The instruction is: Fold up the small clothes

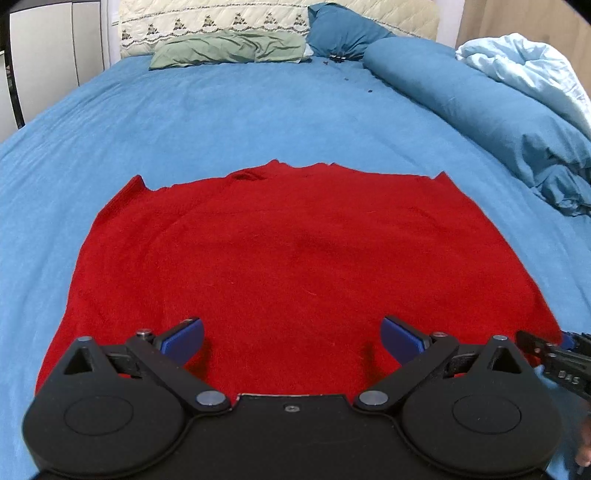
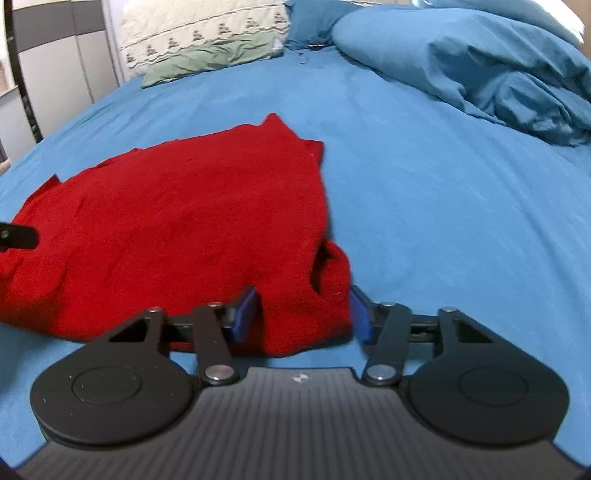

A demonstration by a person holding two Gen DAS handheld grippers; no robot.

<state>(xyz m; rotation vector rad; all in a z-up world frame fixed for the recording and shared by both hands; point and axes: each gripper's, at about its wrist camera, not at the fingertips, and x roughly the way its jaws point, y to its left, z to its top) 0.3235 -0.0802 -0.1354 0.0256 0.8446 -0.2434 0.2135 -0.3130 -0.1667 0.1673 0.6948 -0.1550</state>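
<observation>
Both tongs stand open over the near edge of a red knit garment point(image 1: 295, 254) spread on the bed point(image 1: 184, 122). Left tongs point(image 1: 291, 338): blue pads wide apart, above the near hem, gripping nothing. Right tongs point(image 2: 303, 312): blue pads parted on either side of a raised, bunched corner of the garment point(image 2: 306, 302); whether the pads touch the fabric cannot be told. In the left wrist view the right tongs' black linkage shows at the right edge, at the garment's near right corner; in the right wrist view a black part of the left tongs enters from the left edge over the red fabric.

Surroundings: a rolled blue duvet point(image 1: 476, 107) lies along the right side of the bed, well apart from the garment. A pale blue blanket point(image 1: 524, 62) is heaped beyond it. A green pillow point(image 1: 229, 50) and a blue pillow point(image 1: 343, 29) rest at the head of the bed against a cream quilted headboard point(image 1: 258, 18) with an embroidered border. A grey and white wardrobe point(image 1: 55, 48) stands at the left.

Surface: a blue bedsheet, smooth with shallow creases. The garment is fuzzy and mostly flat, its far edge uneven.
</observation>
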